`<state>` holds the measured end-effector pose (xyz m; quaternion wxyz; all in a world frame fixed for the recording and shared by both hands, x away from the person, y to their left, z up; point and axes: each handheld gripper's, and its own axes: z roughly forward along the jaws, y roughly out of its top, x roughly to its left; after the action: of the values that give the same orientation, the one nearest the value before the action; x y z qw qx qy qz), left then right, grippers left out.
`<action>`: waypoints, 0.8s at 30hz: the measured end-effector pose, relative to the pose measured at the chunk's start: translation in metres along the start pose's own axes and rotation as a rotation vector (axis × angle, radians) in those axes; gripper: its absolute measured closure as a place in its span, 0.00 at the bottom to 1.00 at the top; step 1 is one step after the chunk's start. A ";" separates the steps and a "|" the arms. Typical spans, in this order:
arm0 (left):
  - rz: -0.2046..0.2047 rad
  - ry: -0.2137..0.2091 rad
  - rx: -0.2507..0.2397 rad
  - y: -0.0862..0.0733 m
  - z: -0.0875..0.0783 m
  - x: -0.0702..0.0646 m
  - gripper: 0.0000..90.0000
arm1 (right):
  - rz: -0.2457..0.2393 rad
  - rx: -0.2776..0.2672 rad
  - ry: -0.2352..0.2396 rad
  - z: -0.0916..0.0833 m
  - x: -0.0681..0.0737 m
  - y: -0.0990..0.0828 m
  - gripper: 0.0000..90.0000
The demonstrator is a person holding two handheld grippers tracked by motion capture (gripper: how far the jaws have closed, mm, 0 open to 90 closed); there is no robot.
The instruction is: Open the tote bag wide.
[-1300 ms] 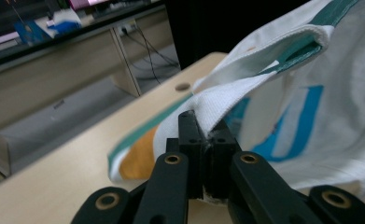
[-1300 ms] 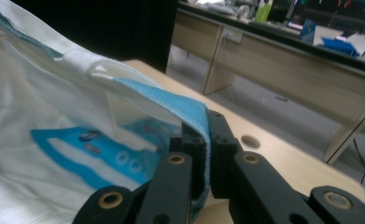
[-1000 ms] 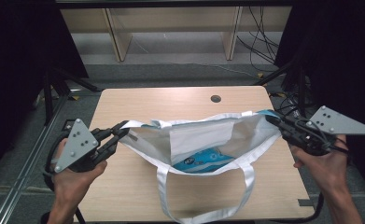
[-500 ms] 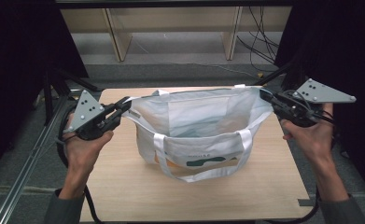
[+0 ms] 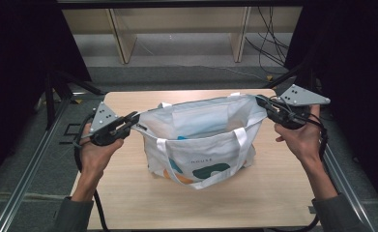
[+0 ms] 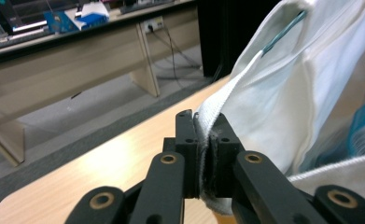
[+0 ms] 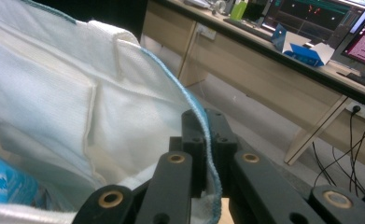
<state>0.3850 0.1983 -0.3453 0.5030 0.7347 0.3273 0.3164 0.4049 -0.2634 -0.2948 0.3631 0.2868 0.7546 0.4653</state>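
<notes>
My left gripper (image 6: 203, 140) has its jaws clamped on the thick white hem of the tote bag (image 5: 203, 137), the folded edge pinched flat between the two black pads; those jaws have just been easing apart a little, yet the cloth is between them and the pads press on it. My right gripper (image 7: 207, 135) is closed hard on the opposite hem, where a thin blue-green stitched edge runs up out of the pinch between its pads. From the high view I see the left gripper (image 5: 133, 123) at the bag's left top corner and the right gripper (image 5: 264, 104) at its right top corner, each in a hand, my left hand (image 5: 94, 154) low at the table's left edge and my right hand (image 5: 300, 137) a little higher on the right. The bag's mouth is stretched wide and taut between the two grips, so I look down into its pale lining. The bag stands upright near the middle of the wooden table (image 5: 143, 203), bottom on the board, with one white handle (image 5: 242, 137) hanging down the near face over a teal and orange print. In both gripper views a patch of blue shows low inside the bag; I cannot tell what it is.
</notes>
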 end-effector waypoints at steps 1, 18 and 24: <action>-0.003 -0.010 0.006 -0.005 0.003 0.000 0.92 | 0.001 0.005 0.005 0.001 0.001 -0.003 0.98; -0.035 -0.145 0.166 -0.073 0.043 -0.025 0.88 | 0.025 0.104 0.038 0.015 0.007 -0.057 0.98; -0.026 -0.133 0.183 -0.076 0.049 -0.029 0.89 | 0.155 0.090 0.076 0.015 0.006 -0.057 0.81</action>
<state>0.3943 0.1703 -0.4351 0.4586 0.7926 0.3301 0.2293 0.4084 -0.2748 -0.3529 0.2838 0.3424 0.7635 0.4683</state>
